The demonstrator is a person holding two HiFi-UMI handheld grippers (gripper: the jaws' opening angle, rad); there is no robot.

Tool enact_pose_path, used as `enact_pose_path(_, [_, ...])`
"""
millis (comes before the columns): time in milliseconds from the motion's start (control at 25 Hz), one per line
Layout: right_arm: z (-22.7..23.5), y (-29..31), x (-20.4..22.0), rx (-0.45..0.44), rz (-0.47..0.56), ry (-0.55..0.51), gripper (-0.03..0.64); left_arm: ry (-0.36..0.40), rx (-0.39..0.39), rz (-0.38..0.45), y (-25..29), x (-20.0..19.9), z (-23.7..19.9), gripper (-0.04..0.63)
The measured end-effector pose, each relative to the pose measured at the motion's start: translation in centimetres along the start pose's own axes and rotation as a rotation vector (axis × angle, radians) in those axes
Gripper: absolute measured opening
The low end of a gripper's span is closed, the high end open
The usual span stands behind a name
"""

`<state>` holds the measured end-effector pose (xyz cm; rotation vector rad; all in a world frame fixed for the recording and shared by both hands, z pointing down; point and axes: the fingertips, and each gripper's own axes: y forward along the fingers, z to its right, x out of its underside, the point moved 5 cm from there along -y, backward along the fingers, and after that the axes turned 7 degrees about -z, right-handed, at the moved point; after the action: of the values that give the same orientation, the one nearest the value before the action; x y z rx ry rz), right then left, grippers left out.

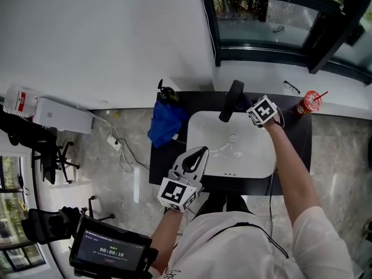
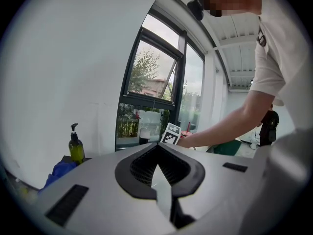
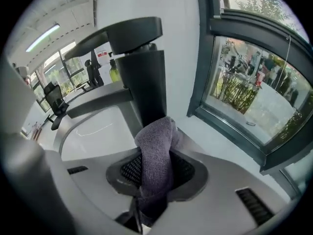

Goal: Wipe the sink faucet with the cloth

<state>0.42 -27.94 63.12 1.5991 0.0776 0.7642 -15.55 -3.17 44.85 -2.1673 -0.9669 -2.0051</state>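
Observation:
A black faucet (image 1: 231,100) (image 3: 141,72) stands at the back of the white sink (image 1: 256,156). My right gripper (image 1: 254,110) (image 3: 156,146) is just right of the faucet, pointing down, shut on a grey cloth (image 3: 156,155). The cloth's folded end sticks out past the jaws, right at the faucet's upright body; I cannot tell whether they touch. My left gripper (image 1: 201,151) (image 2: 159,147) hovers by the sink's front left corner. Its jaws are together and hold nothing.
A blue cloth (image 1: 167,122) (image 2: 61,170) lies on the black counter (image 1: 293,135) left of the sink, with a soap pump bottle (image 1: 164,92) (image 2: 76,148) behind it. A red cup (image 1: 310,102) and glasses (image 1: 292,86) sit at the right, under the window.

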Motion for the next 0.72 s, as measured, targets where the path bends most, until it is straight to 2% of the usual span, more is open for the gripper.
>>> enact_pose_path(80, [-0.2,-1.2,-0.9,-0.005,0.063,-0.021,0.1,-0.002,0.001,0.0,0.0,0.1,0.0,0.0])
enact_pose_path(360, [-0.9,-10.2,-3.2,-0.093,0.395,-0.075,0.1,0.011,0.043,0.02,0.5,-0.9,1.0,0.0])
enact_pose_path(480, [-0.4,-13.4,-4.1,-0.135,0.541,-0.002,0.1,0.011,0.047,0.024,0.7,-1.3,1.1,0.0])
enact_pose_path(600, [1.2,-12.6,-3.1,-0.102,0.536,0.08,0.1,0.012,0.049,0.023,1.0,-1.4,1.0,0.0])
enact_pose_path(720, [2.0,-9.0,-0.6,-0.045,0.385,0.107,0.1,0.008,0.039,0.018,0.9,-1.3,0.9,0.0])
